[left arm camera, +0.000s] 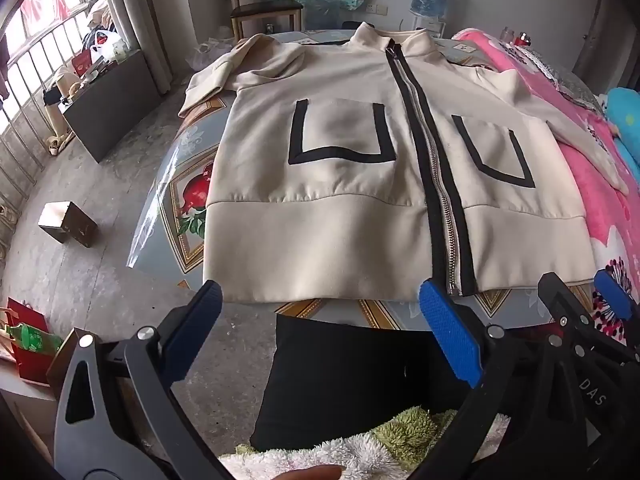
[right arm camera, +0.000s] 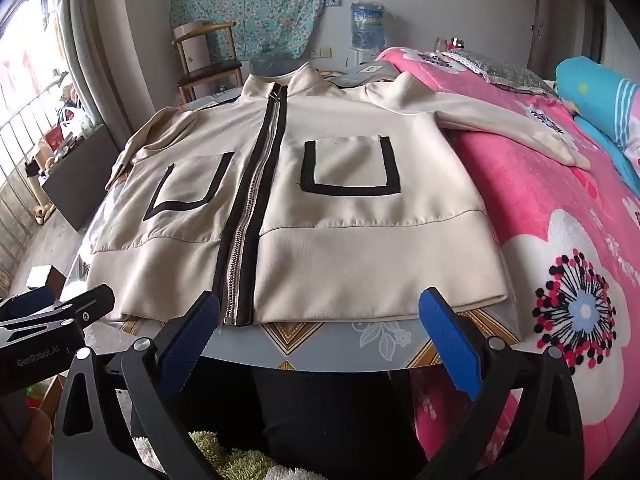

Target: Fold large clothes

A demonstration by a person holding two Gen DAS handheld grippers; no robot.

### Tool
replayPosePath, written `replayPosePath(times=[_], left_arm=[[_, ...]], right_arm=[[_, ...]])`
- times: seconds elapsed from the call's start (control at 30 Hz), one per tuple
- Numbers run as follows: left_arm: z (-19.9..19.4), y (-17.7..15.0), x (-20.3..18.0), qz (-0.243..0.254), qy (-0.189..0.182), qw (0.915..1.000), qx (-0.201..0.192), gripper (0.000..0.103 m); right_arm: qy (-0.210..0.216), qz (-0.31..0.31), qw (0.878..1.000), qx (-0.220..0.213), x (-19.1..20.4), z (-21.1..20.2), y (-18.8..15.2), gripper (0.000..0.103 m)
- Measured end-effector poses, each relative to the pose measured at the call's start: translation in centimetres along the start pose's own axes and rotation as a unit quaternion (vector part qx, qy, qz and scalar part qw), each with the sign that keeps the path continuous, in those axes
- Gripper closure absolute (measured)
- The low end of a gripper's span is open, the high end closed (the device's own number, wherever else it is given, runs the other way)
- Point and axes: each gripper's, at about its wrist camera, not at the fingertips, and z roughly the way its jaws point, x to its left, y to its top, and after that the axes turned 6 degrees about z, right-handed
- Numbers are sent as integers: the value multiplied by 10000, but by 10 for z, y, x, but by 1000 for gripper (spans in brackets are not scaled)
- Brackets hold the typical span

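1. Jacket (left arm camera: 320, 208), cream with black trim, lies spread face up on the desk (left arm camera: 188, 184), front zipped, collar at the far edge and hem at the near edge.
2. Its zipper (left arm camera: 436, 184) runs from collar to hem between black bands, and a black-edged pocket (left arm camera: 340, 132) sits on each side of it.
3. One sleeve (right arm camera: 500, 120) stretches off the desk onto the pink flowered blanket (right arm camera: 560, 208) of the bed just beside it; the other sleeve (left arm camera: 224, 72) is bent at the far corner on the window side.
4. The left claw (left arm camera: 320, 308) is spread wide with nothing between its blue pads (left arm camera: 452, 332); it hovers just short of the hem, apart from the cloth.
5. The right claw (right arm camera: 320, 312) is likewise spread wide and empty, held over the near desk edge just before the hem, close to the bottom of the zipper.
6. The two claws hang side by side; each shows at the edge of the other's view.
7. Beyond the desk stand a wooden chair (left arm camera: 264, 8) and a water dispenser bottle (right arm camera: 366, 26) against the wall.
8. A small box (left arm camera: 68, 224) sits on the concrete floor (left arm camera: 100, 168) by the window side.
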Motion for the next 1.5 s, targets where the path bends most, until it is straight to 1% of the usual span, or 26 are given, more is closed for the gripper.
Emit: replayPosePath(times=[0.5, 0.8, 0.83, 1.5], left_arm=[[4, 0, -5, -22, -7, 10000, -11, 7], [5, -2, -1, -44, -19, 10000, -7, 7], [2, -1, 4, -66, -37, 10000, -1, 7], [1, -1, 6, -94, -21, 10000, 12, 7]], right_arm=[[-60, -98, 9999, 22, 2, -1, -1, 6], [-10, -128, 9999, 74, 4, 0, -1, 6], [0, -130, 9999, 84, 4, 1, -1, 6], [-18, -91, 9999, 83, 3, 1, -1, 6]])
